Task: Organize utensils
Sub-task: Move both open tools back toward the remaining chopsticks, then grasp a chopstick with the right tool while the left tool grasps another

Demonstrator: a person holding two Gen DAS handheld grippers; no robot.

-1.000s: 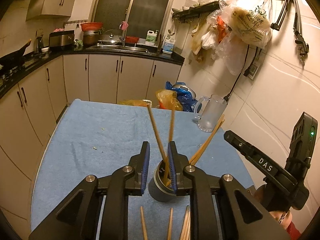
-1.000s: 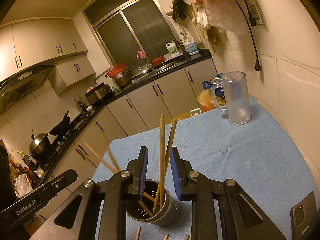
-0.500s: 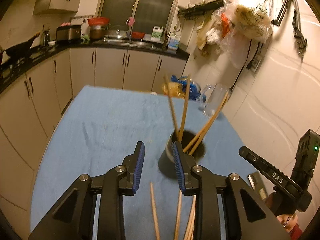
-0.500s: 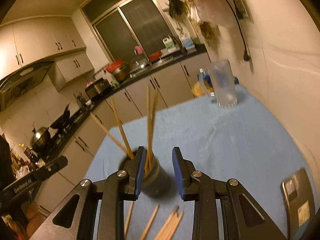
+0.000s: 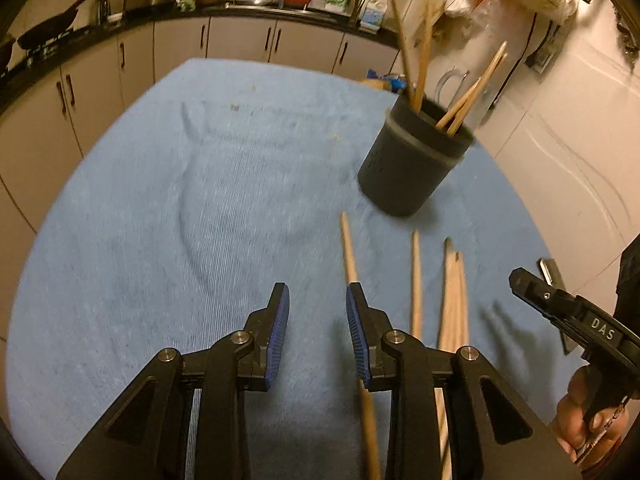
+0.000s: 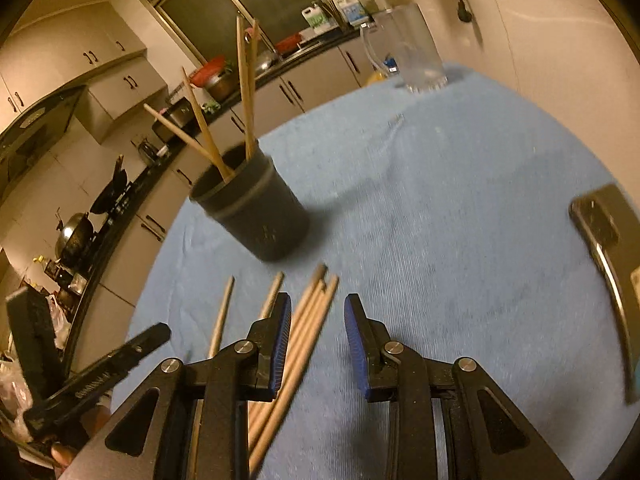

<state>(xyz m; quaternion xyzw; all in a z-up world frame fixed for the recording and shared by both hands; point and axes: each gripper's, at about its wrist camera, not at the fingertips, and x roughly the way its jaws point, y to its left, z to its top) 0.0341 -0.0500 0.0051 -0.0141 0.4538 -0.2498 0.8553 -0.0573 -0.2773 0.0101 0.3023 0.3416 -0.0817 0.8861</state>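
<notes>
Both hand-held grippers have dropped away from the dark utensil cup, which earlier sat right between their fingers, and now point down at the loose chopsticks.

Left wrist view: the left hand-held gripper (image 5: 316,334) sits at bottom centre, jaws narrowly apart and holding nothing. One loose chopstick (image 5: 349,254) runs from mid-frame down under its right finger, not between the pads. More loose chopsticks (image 5: 454,296) lie to the right on the blue cloth-covered counter (image 5: 160,208). The utensil cup (image 5: 412,160), upper right, holds four chopsticks and looks tilted, possibly lens distortion. A descent here could pin that stick under the finger and skid it aside.

Right wrist view: the right hand-held gripper (image 6: 314,340) is at bottom centre, jaws narrowly apart and empty. A bundle of chopsticks (image 6: 310,320) lies touching together beside its left finger. Closing could catch several at once, or scissor them so one drops. The cup (image 6: 256,208) stands upper left; a phone (image 6: 604,256) lies at the right edge. Standing sticks lean outward, so a careless insertion might knock them or tip the cup.
</notes>
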